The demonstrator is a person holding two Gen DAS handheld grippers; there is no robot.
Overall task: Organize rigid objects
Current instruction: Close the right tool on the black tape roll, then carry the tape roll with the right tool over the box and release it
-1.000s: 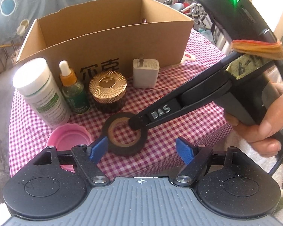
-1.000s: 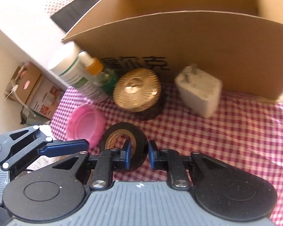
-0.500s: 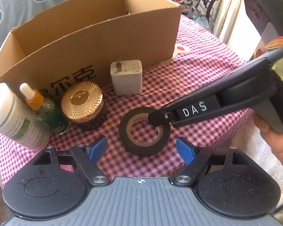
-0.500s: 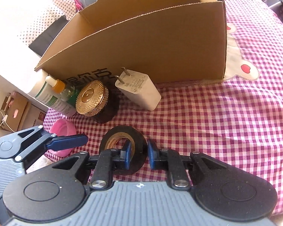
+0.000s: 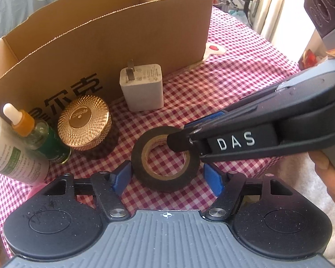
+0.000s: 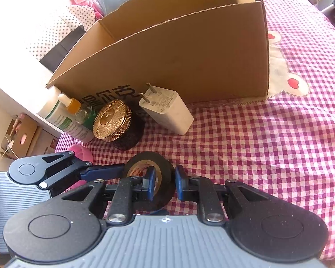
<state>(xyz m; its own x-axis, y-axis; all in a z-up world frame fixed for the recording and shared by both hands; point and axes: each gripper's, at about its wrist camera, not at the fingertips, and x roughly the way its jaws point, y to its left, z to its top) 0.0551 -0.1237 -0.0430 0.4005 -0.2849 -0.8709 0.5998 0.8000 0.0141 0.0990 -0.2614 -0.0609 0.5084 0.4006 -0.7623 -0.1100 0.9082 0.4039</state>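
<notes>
Item: black roll of electrical tape with tan cardboard core (image 5: 165,159), lying flat on the red-and-white checked tablecloth (image 6: 268,145), in front of the open brown cardboard box (image 5: 114,44).

Right gripper (image 6: 164,184): nearly closed, pinching the roll's wall, one finger inside the core, as it did a second ago.

Left gripper (image 5: 166,178): a second ago wider and behind the roll; now astride it, jaws closing, pads not yet touching. Likely a handover or two-handed lift toward the box.

Also on the cloth: white plug-in charger (image 5: 143,88), gold-lidded jar (image 5: 84,124), green dropper bottle (image 5: 41,137). Bicycles and a window behind.
</notes>
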